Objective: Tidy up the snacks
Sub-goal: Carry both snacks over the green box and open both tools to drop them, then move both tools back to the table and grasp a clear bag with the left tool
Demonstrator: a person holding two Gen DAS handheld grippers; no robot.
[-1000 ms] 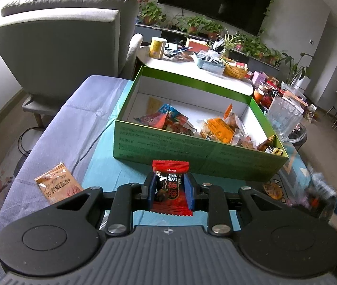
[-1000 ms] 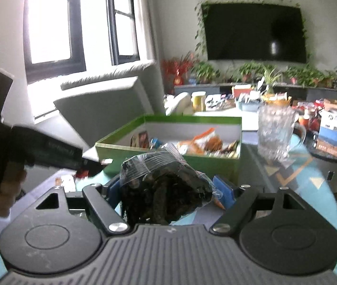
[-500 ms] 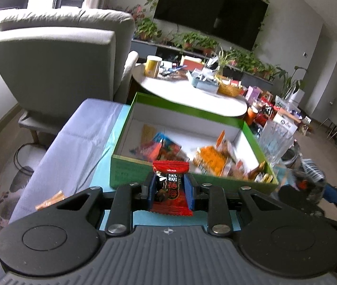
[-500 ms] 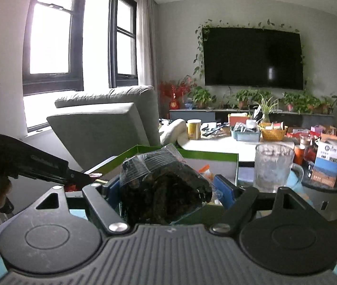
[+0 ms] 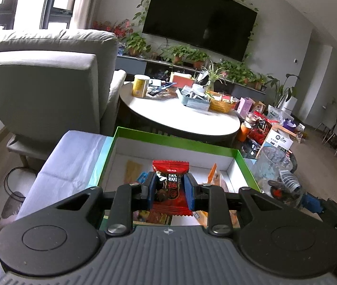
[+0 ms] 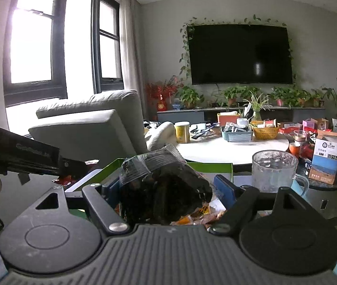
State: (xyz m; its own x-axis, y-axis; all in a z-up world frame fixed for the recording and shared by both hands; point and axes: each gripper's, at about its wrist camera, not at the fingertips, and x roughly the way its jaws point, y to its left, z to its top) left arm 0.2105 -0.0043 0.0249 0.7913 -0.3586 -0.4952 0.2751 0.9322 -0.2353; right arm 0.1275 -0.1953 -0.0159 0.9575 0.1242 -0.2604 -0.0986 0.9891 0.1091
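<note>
Only rightward: hand-held gripper (image 6: 168, 190) clamping dark bag (image 6: 161, 187) (left's clamping red packet (image 5: 170, 187)).

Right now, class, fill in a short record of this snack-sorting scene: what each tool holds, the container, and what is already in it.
left tool: shut on a red snack packet
right tool: shut on a clear bag of dark snacks
container: green box, open, white inside
contents: several orange and mixed wrappers
beside box: clear glass mug

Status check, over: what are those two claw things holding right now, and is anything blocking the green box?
Left gripper shut on red snack packet. Right gripper shut on clear bag of dark snacks. Green box open beneath both, nothing blocking; glass mug beside it.
</note>
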